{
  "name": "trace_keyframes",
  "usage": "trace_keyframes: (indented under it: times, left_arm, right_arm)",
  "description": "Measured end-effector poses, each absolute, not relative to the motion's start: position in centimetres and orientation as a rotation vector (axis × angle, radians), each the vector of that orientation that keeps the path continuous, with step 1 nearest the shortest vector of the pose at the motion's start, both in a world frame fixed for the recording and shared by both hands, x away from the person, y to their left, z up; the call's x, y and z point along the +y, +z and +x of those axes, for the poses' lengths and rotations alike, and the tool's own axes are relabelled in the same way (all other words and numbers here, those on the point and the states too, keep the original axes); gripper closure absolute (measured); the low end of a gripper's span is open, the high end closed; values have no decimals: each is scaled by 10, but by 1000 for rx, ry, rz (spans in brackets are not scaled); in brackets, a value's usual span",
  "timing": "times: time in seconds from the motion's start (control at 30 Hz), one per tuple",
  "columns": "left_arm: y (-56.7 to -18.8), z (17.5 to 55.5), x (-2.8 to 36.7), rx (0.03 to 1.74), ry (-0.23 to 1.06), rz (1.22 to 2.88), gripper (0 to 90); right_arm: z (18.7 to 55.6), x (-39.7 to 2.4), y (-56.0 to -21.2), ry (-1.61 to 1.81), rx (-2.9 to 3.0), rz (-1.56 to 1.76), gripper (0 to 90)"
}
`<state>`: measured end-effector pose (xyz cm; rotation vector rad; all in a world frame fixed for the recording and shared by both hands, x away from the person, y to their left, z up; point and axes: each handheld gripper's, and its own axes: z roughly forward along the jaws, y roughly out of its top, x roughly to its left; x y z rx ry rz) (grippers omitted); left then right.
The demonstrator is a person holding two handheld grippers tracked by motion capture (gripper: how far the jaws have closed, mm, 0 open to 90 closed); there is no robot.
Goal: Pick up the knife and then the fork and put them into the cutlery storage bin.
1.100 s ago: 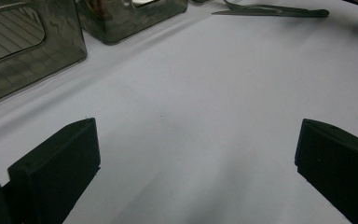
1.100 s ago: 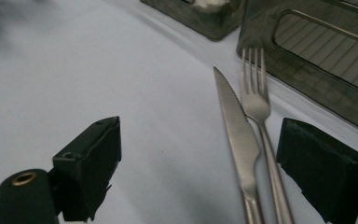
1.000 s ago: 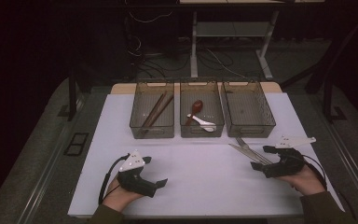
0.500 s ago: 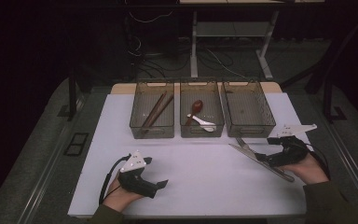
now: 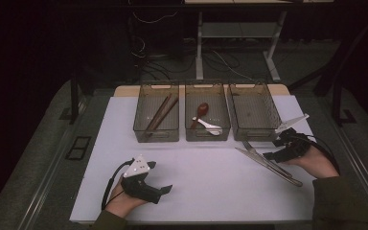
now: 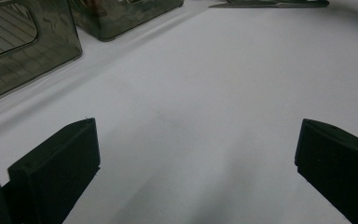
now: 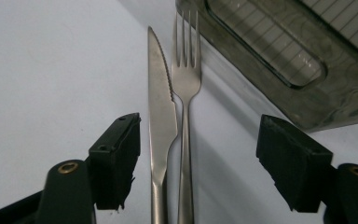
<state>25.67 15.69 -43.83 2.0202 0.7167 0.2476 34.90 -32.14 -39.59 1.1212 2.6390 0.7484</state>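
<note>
A: From the high view, our right tongs (image 5: 270, 155) sit at three o'clock on the counter (image 5: 206, 191), jaws just closing around the knife (image 5: 263, 164) and fork (image 5: 253, 149), not yet gripping. Our left tongs (image 5: 165, 189) rest wide and empty at seven.

B: The left gripper view agrees: jaws wide over bare counter.

A: In the right gripper view, knife (image 7: 161, 116) and fork (image 7: 186, 84) lie touching between the jaws, beside the empty tray (image 7: 284, 60) at one o'clock. We judge them stiff, light, slippery steel; we should pinch the handles. We read no writing.
</note>
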Motion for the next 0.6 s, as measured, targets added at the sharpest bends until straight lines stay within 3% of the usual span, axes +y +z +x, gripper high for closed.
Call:
trace_keyframes:
  times: [0.23,0.6]
  left_arm:
    - [-439,256,155,707,239,2034,0]
    - [-440,256,155,706,231,2038,0]
  right_arm:
    - [360,-314,-399,598,2710,1100,353]
    - [373,-303,-396,460,2803,1038,511]
